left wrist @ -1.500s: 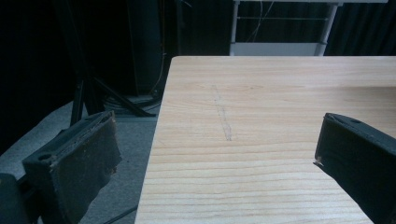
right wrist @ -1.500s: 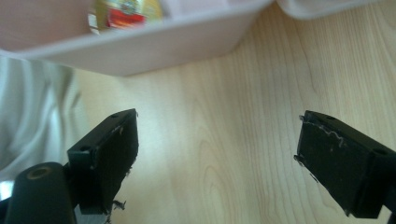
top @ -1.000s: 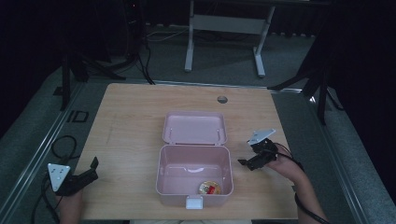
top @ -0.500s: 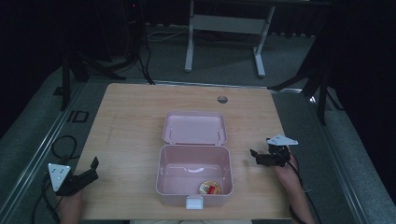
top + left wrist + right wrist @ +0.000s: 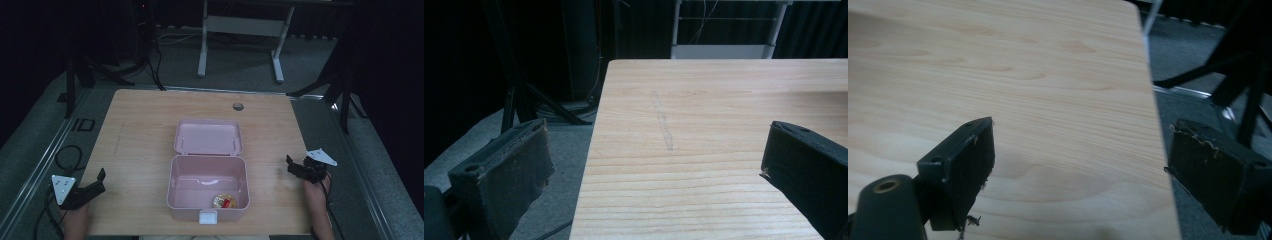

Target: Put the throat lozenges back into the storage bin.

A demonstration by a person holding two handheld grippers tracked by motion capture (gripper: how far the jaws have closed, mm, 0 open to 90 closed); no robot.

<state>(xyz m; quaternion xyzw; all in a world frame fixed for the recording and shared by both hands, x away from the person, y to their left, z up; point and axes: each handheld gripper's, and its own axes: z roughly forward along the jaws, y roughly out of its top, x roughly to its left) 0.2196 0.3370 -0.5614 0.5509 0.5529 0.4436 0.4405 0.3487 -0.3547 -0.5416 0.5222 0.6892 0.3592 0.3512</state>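
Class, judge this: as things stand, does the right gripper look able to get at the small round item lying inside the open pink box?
Probably yes. The right gripper is open beside the pink box, whose lid is folded back; nothing covers the round item.

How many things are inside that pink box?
1: a small round item with a red and yellow label lies in the front right corner of the box. The near wall could hide something small.
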